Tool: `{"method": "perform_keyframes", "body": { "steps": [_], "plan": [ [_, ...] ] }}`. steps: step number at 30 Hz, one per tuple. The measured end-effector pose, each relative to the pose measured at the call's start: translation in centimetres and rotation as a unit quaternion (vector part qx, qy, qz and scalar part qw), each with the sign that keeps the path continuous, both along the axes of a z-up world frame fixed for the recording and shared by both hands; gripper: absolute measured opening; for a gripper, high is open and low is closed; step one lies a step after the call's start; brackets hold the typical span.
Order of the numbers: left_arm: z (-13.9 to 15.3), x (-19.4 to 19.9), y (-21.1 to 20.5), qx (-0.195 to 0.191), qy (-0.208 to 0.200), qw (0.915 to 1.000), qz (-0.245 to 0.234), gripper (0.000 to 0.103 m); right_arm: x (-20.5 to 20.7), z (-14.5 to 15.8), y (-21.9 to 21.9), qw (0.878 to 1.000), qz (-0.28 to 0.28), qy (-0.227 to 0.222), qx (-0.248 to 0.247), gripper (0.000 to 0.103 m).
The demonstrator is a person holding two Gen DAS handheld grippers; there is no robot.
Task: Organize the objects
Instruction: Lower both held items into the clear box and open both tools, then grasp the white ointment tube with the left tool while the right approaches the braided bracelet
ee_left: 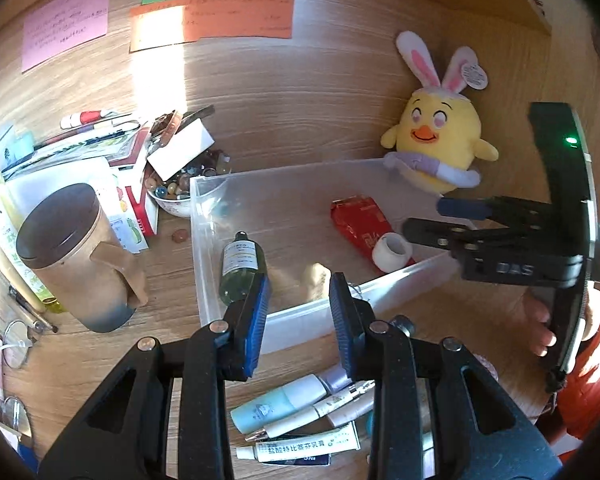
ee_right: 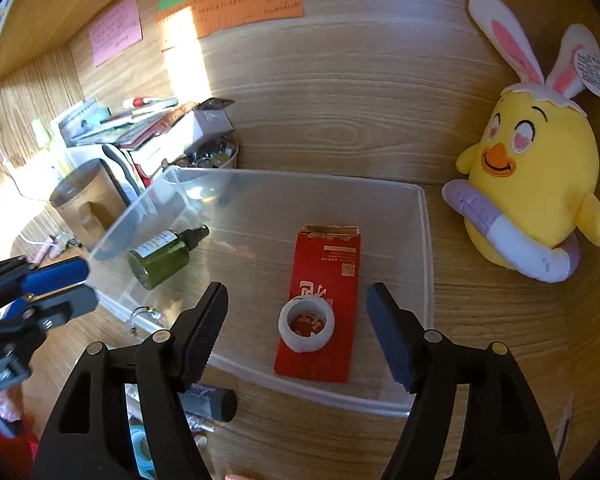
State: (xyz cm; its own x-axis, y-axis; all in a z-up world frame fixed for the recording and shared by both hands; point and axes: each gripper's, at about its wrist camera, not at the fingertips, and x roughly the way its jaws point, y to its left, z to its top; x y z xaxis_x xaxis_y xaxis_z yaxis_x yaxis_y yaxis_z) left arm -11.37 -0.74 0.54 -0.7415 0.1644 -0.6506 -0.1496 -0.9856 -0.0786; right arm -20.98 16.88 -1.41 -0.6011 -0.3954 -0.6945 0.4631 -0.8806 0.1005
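A clear plastic bin [ee_left: 204, 240] [ee_right: 424, 240] stands on the wooden desk. Inside it lie a green spray bottle [ee_left: 240, 268] [ee_right: 160, 258], a red packet [ee_left: 360, 220] [ee_right: 324, 272] and a white tape roll [ee_left: 392, 252] [ee_right: 306, 322] resting on the packet. My left gripper [ee_left: 300, 284] [ee_right: 90, 284] hovers over the bin's near left wall, open, with nothing between its pads. Over the bin's near right part my right gripper [ee_right: 298, 290] [ee_left: 424, 218] stands open above the tape roll, apart from it. Several tubes and pens [ee_left: 300, 412] lie in front of the bin.
A yellow plush chick [ee_left: 436, 136] [ee_right: 532, 168] leans on the back wall right of the bin. Left of the bin are a tan lidded mug [ee_left: 72, 256], a bowl of beads [ee_left: 176, 196] and stacked boxes and papers. Sticky notes hang on the wall.
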Motion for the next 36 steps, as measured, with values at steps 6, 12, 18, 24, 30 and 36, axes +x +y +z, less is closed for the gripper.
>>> {"method": "perform_keyframes", "body": {
  "steps": [6,12,18,24,30,36],
  "plan": [
    [0.3,1.6,-0.2,-0.002,0.007,1.0,-0.001,0.039,1.6,0.9,1.3,1.0,0.006,0.009,-0.008,0.072],
    [0.2,4.2,0.0,-0.007,0.018,0.9998,0.007,0.074,4.1,1.1,2.7,1.0,0.008,0.02,-0.008,0.079],
    [-1.4,6.1,-0.2,-0.008,0.001,0.9997,0.021,0.086,6.9,0.0,3.6,1.0,0.014,0.016,0.008,0.082],
    [-3.8,7.5,-0.7,-0.006,-0.036,0.9988,0.033,0.095,9.3,-2.2,4.4,0.999,0.017,-0.001,0.028,0.083],
    [-6.2,8.2,-0.3,-0.007,-0.08,0.9965,0.024,0.096,10.9,-4.2,5.0,0.998,0.02,-0.023,0.051,0.083],
    [-7.5,7.4,0.0,0.01,-0.112,0.9936,0.017,0.097,11.5,-5.2,5.2,0.998,0.018,-0.032,0.053,0.083]
  ]
}}
